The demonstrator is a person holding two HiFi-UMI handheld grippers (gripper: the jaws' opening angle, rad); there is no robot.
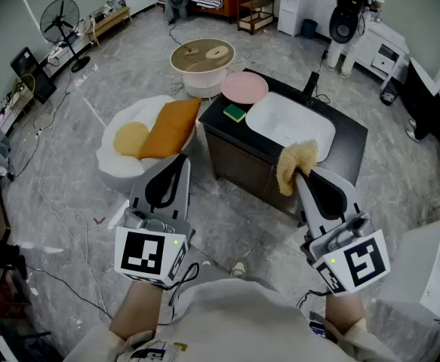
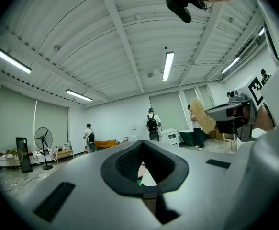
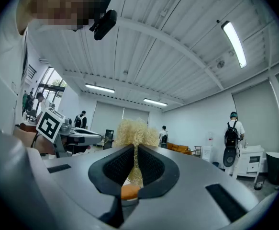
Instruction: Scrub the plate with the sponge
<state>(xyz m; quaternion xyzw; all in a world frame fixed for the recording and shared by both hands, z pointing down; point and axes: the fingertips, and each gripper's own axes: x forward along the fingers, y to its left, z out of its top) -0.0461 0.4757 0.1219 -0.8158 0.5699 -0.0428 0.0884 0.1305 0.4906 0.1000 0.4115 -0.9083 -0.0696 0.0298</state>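
My right gripper (image 1: 298,173) is shut on a tan, fibrous scrubbing sponge (image 1: 295,163); the tuft sticks out past its jaws (image 3: 134,128). It hangs level in the air, in front of the black counter (image 1: 354,143). A pink plate (image 1: 244,87) lies on the counter's far left corner, well beyond both grippers. Beside the plate rests a green and yellow sponge (image 1: 235,112). My left gripper (image 1: 180,160) is shut with nothing in it and is held level to the left, over the floor. In the left gripper view the held sponge (image 2: 202,116) shows at the right.
A white sink basin (image 1: 290,127) is set in the counter. A white beanbag seat with orange cushions (image 1: 155,133) stands left of the counter, with a round table (image 1: 202,57) behind it. Cables run over the floor at the left. A person with a backpack (image 1: 348,13) stands at the back.
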